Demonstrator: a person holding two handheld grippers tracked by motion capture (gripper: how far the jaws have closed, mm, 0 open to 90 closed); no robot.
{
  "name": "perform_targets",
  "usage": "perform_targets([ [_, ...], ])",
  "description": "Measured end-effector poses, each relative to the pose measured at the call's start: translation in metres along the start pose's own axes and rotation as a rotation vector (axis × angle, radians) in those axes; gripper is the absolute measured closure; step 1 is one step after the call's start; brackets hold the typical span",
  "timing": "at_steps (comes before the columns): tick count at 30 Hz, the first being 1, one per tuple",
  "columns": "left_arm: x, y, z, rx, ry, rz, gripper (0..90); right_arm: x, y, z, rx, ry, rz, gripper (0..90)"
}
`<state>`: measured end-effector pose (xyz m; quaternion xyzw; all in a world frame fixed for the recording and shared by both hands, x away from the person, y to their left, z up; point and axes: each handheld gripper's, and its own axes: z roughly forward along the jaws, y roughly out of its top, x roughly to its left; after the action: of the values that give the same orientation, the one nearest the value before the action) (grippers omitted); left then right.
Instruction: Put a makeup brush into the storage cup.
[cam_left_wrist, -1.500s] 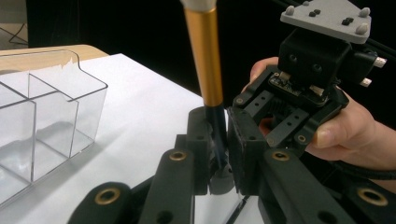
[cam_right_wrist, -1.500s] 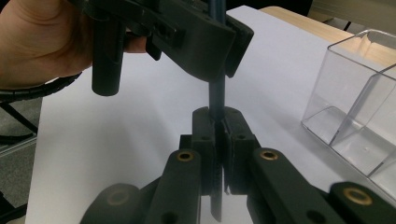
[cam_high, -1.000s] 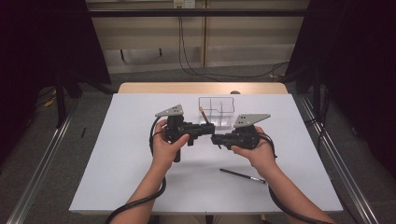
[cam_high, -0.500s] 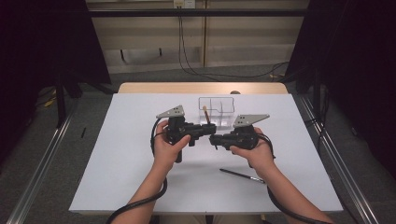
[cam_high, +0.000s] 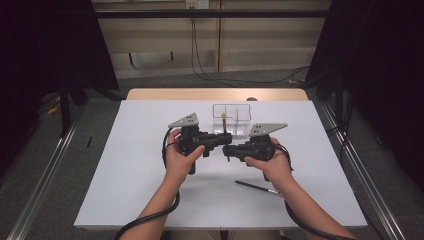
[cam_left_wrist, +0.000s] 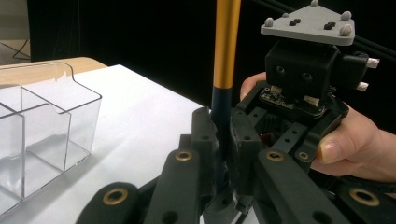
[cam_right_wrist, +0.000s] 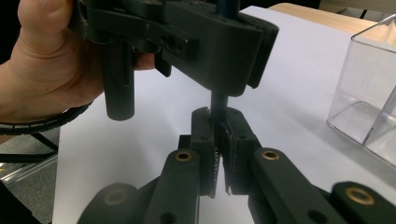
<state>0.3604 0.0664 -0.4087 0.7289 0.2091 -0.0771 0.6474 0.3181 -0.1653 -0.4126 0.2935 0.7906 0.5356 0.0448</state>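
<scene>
A pen with a gold upper shaft (cam_left_wrist: 227, 46) and a dark lower part stands upright above the middle of the white table (cam_high: 125, 165). Its gold tip (cam_high: 223, 121) pokes up between the two hands. My left gripper (cam_high: 226, 138) (cam_left_wrist: 222, 126) is shut on the dark part of the pen. Just below it, my right gripper (cam_high: 226, 149) (cam_right_wrist: 219, 123) is shut on the pen's dark lower end (cam_right_wrist: 218, 100). The left gripper's fingers (cam_right_wrist: 219, 46) sit right above the right gripper's jaws. Both grippers point inward, tip to tip.
A clear plastic box with compartments (cam_high: 231, 115) (cam_left_wrist: 46, 121) (cam_right_wrist: 369, 93) stands just behind the grippers. A second dark pen (cam_high: 257, 188) lies flat on the table near the right forearm. Metal rails run along both sides of the table.
</scene>
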Motion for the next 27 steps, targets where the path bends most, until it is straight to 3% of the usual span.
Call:
perform_targets([
  [7, -0.002, 0.001, -0.001, 0.003, -0.005, 0.020, 83.1, 0.001, 0.001, 0.001, -0.008, 0.001, -0.002, 82.8],
  [14, -0.003, 0.004, -0.001, 0.016, -0.008, 0.042, 83.1, 0.001, 0.001, 0.000, -0.017, -0.013, -0.010, 75.0],
  [15, -0.004, 0.005, -0.001, 0.015, -0.006, 0.043, 83.1, 0.000, 0.001, -0.001, -0.026, -0.024, -0.009, 69.3],
  [19, -0.004, 0.007, -0.004, 0.016, 0.004, 0.060, 83.1, -0.002, 0.001, -0.004, -0.043, -0.029, -0.003, 60.8],
  [21, -0.004, 0.007, -0.006, 0.014, 0.012, 0.059, 83.2, -0.004, 0.001, -0.008, -0.055, -0.046, 0.000, 47.8],
  [24, -0.003, 0.008, -0.008, 0.013, 0.016, 0.060, 83.1, -0.005, 0.001, -0.010, -0.076, -0.048, 0.002, 40.3],
  [27, -0.003, 0.008, -0.009, 0.013, 0.024, 0.063, 83.1, -0.007, 0.002, -0.015, -0.096, -0.059, -0.017, 24.2],
])
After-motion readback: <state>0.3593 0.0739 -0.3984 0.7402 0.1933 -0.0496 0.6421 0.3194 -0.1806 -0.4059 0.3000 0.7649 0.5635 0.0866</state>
